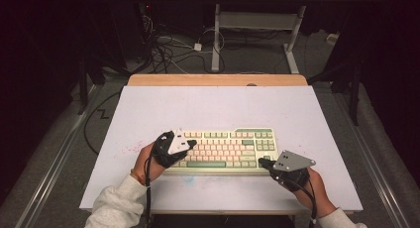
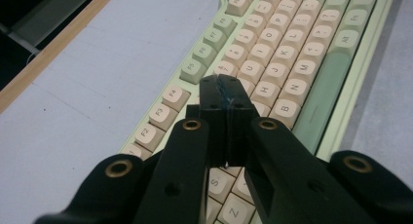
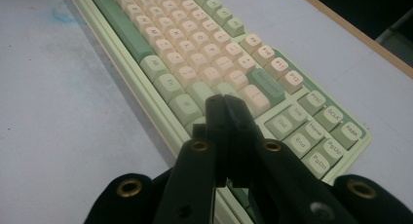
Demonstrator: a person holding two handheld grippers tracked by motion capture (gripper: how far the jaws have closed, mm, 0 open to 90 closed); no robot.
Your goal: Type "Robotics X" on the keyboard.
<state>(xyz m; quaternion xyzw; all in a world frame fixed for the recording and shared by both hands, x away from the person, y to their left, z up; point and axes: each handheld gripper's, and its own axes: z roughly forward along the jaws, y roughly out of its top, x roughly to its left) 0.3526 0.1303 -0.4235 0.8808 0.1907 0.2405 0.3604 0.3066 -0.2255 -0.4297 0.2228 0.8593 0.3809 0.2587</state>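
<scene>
**Two clenched grippers poised over a keyboard, as if to type**

A cream-and-green mechanical keyboard [image 1: 225,149] lies on the white table [image 1: 213,106], a little toward six o'clock from its middle, long side facing the person. The left gripper [image 1: 191,144] hangs over the keyboard's nine o'clock end, the right gripper [image 1: 261,161] at its five o'clock corner. Both have their jaws pressed flat together with nothing between them, which I take to be deliberate: a closed pair makes one blunt tip, fit for pressing a single key. Each hand comes in from its own side, so the two halves of the board are shared out like a typist's hands.

The high view gives the layout but not which keys are aimed at. The left gripper view does: its tip [image 2: 225,90] sits over the letter rows just beside the H and J keys, with the function row off at ten o'clock. The right gripper view shows its tip [image 3: 225,107] above the green bottom-row keys, near the arrow cluster, with the navigation block at three o'clock. Whether either tip actually touches a key I cannot tell.
</scene>
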